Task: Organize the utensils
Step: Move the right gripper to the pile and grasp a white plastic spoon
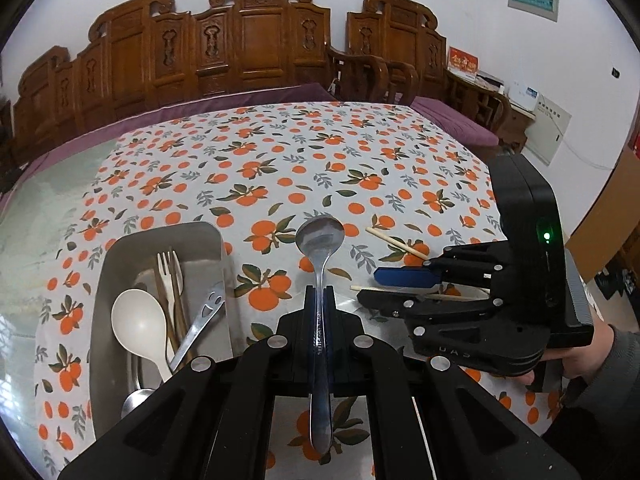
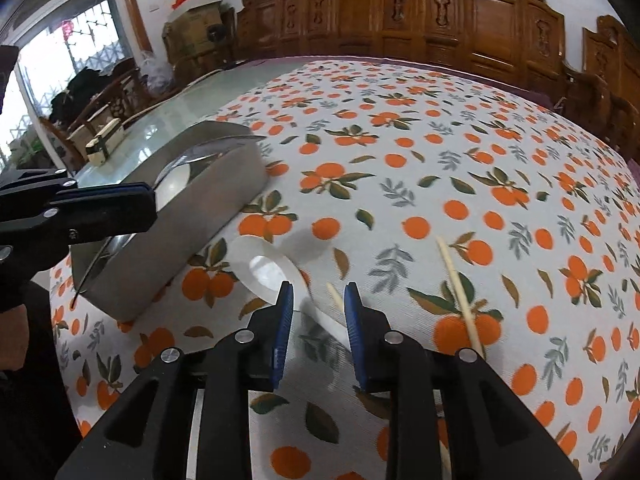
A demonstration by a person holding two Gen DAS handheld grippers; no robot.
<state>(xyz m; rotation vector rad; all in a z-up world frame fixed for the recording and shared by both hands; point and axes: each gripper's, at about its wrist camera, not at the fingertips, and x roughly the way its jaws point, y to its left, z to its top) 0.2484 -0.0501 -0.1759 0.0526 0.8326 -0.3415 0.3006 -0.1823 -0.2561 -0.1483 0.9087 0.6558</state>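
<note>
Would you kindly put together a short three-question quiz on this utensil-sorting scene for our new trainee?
1. True or false: the left claw is shut on a metal spoon.
2. Which lies between the right claw's open pads? A) a fork B) a white spoon C) nothing
3. Fill in: the fork already lies in the metal ____.

Key
1. True; the handle is clamped and the bowl points away from the camera.
2. B; its handle runs between the pads, which do not press on it; a chopstick lies to their right in the right wrist view.
3. Tray.
</note>
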